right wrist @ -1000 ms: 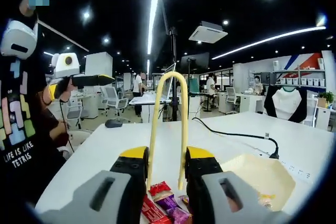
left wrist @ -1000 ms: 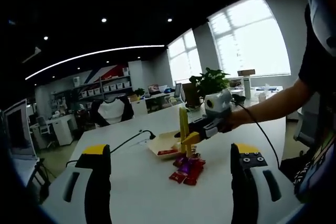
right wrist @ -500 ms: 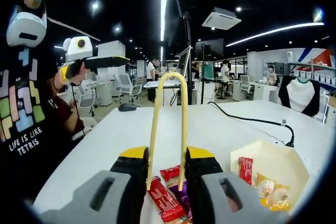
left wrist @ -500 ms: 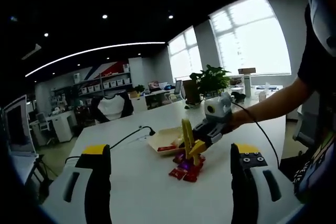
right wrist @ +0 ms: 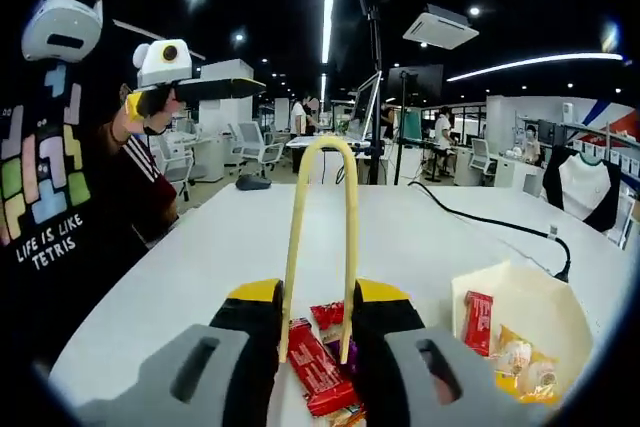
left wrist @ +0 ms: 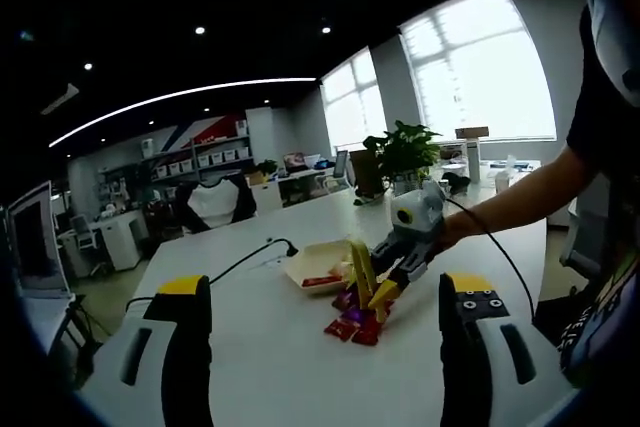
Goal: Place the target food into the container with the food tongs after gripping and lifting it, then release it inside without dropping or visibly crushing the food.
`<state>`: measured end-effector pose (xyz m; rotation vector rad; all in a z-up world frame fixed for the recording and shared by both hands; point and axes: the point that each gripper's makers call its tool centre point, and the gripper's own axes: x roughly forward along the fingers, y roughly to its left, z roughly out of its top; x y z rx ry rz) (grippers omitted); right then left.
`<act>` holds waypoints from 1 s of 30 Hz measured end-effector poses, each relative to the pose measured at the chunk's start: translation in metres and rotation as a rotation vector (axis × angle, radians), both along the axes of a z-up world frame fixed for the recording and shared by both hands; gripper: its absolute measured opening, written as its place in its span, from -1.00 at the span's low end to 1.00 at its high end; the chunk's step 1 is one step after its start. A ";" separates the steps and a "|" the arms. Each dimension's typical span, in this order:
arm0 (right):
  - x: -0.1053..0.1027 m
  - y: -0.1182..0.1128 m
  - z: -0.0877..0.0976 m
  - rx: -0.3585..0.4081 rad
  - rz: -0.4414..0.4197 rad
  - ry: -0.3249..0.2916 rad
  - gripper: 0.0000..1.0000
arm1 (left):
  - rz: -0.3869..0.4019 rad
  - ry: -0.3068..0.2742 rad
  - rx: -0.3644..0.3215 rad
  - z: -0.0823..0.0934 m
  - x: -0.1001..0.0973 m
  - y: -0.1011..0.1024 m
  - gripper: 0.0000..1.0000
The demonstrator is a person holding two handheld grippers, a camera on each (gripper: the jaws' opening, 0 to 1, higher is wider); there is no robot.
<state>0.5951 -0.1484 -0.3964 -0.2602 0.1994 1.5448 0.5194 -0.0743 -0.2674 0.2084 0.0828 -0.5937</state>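
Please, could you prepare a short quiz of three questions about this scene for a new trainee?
1. True or false: the right gripper has its fingers closed on the yellow tongs.
2. Which packet already lies in the cream container? A) a red packet B) a green packet C) a blue packet
3. Fill in: the loose snack packets lie on the white ____.

Key:
1. True
2. A
3. table
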 end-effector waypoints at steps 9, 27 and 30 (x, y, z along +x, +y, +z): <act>-0.001 0.000 -0.007 -0.022 0.026 -0.032 -0.52 | -0.028 -0.047 0.002 0.018 0.014 -0.014 0.99; -0.011 -0.003 -0.011 -0.041 0.002 -0.052 -0.66 | 0.001 0.002 0.006 0.002 0.013 -0.003 0.97; -0.014 -0.006 -0.010 -0.029 0.004 -0.047 -0.66 | 0.005 0.001 0.002 0.003 0.014 -0.002 0.97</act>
